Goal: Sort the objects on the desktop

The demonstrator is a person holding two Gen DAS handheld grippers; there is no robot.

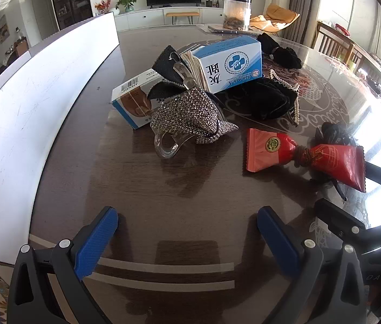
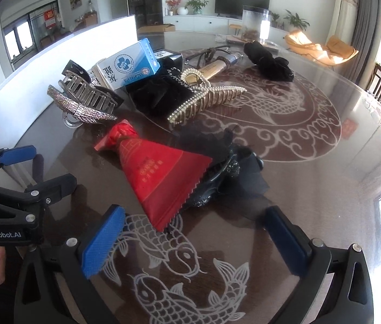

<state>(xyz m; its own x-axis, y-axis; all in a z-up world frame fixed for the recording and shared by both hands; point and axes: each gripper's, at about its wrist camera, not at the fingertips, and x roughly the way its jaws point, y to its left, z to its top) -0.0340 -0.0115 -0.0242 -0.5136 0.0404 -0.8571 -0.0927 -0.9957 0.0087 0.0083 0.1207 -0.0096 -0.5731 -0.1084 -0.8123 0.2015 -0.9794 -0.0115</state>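
While both sets of tongs are hanging wide open over the bench (image 2: 312, 135) and gripping nothing, the pile of things to sort is lying untouched ahead of them. Seen from the left tongs (image 1: 187, 224), a rhinestone hair clip (image 1: 190, 118) is sitting at the centre of the frame, leaning against a small box (image 1: 133, 102), with a blue and white box (image 1: 231, 62) behind it toward the upper middle. Seen from the right tongs (image 2: 194, 226), a red packet (image 2: 160, 178) is lying just ahead at the lower centre, its sawtooth edge nearest, partly overlapping a black mesh hair clip (image 2: 231, 167); a pearl claw clip (image 2: 206, 100) is resting against a black velvet pouch (image 2: 152, 94) further up. The packet is probably going to feel light, crinkly and slippery, so pinching it at its tied waist looks safest. The clips are likely stiff but brittle, best taken across their spines.
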